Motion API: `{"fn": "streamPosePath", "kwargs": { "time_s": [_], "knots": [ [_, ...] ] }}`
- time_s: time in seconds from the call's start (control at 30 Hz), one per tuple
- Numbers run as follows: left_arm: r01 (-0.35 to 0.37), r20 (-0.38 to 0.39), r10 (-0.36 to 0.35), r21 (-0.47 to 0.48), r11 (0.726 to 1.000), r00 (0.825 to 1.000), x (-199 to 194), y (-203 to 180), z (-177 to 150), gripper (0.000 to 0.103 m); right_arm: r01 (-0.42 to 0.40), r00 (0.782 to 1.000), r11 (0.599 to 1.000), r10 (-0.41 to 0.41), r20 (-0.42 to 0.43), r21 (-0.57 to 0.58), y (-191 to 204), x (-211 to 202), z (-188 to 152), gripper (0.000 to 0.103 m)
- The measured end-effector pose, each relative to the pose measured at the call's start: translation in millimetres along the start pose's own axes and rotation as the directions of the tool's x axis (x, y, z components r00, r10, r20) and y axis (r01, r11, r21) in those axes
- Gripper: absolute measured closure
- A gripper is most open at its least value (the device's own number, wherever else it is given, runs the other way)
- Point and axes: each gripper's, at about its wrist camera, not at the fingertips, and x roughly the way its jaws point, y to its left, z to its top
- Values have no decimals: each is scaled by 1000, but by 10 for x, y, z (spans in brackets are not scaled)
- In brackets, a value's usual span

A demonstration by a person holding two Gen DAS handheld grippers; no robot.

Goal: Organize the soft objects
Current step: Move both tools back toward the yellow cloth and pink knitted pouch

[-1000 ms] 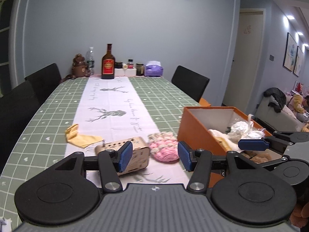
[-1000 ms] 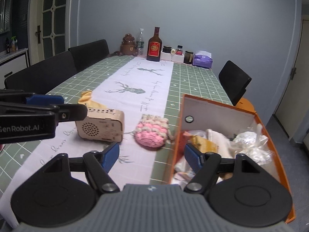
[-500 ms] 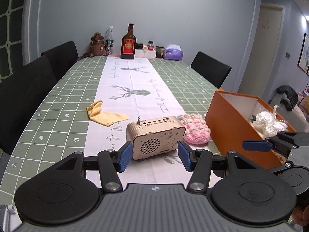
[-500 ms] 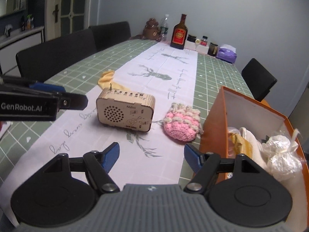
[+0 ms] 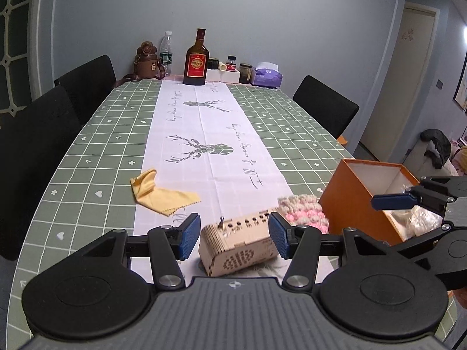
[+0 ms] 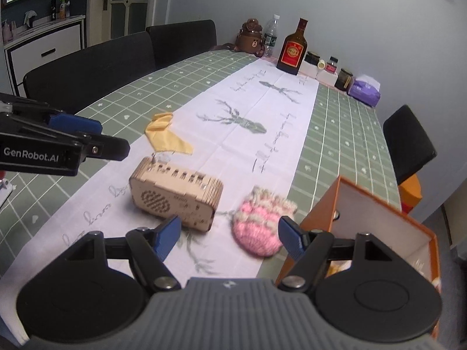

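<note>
A pink and cream knitted pouch (image 6: 258, 227) lies on the white runner beside an open orange box (image 6: 364, 204) that holds soft, bagged items. My right gripper (image 6: 230, 236) hovers open just before the pouch, nothing between its pads. A yellow cloth (image 5: 160, 192) lies crumpled farther left on the runner. My left gripper (image 5: 234, 237) is open above a wooden radio (image 5: 239, 245), which shows between the blue pads without touching them. In the left wrist view the pouch (image 5: 303, 213) peeks out behind the radio, and the box (image 5: 359, 198) stands at the right.
At the table's far end stand a brown liquor bottle (image 5: 197, 58), a bear-shaped flask (image 5: 146, 61), a water bottle, jars and a purple tissue box (image 5: 267, 75). Black chairs (image 5: 84, 87) line both long sides. A green checked cloth covers the table.
Both grippers have shifted left along the table. The radio has come between the left fingers where the pouch was, and the right view has swung from the box to the pouch. Both jaws have kept their width.
</note>
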Motion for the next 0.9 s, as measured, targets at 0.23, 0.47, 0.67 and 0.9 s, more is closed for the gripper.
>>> {"fn": "streamPosePath", "kwargs": {
  "time_s": [0.23, 0.47, 0.67, 0.9],
  "knots": [
    [16, -35, -17, -28, 999, 999, 225, 40, 208, 40, 0, 998, 993, -7, -62, -116, -153, 271, 286, 31],
    [-20, -79, 17, -31, 999, 997, 484, 97, 285, 40, -51, 969, 987, 12, -245, -153, -317, 905, 333, 37],
    [-70, -110, 64, -57, 996, 992, 703, 250, 346, 40, -117, 933, 988, 75, -353, -98, -430, 1352, 350, 37],
    [-92, -142, 82, -69, 993, 987, 939, 332, 378, 40, -155, 900, 974, 72, -431, -163, -391, 1627, 331, 37]
  ]
}}
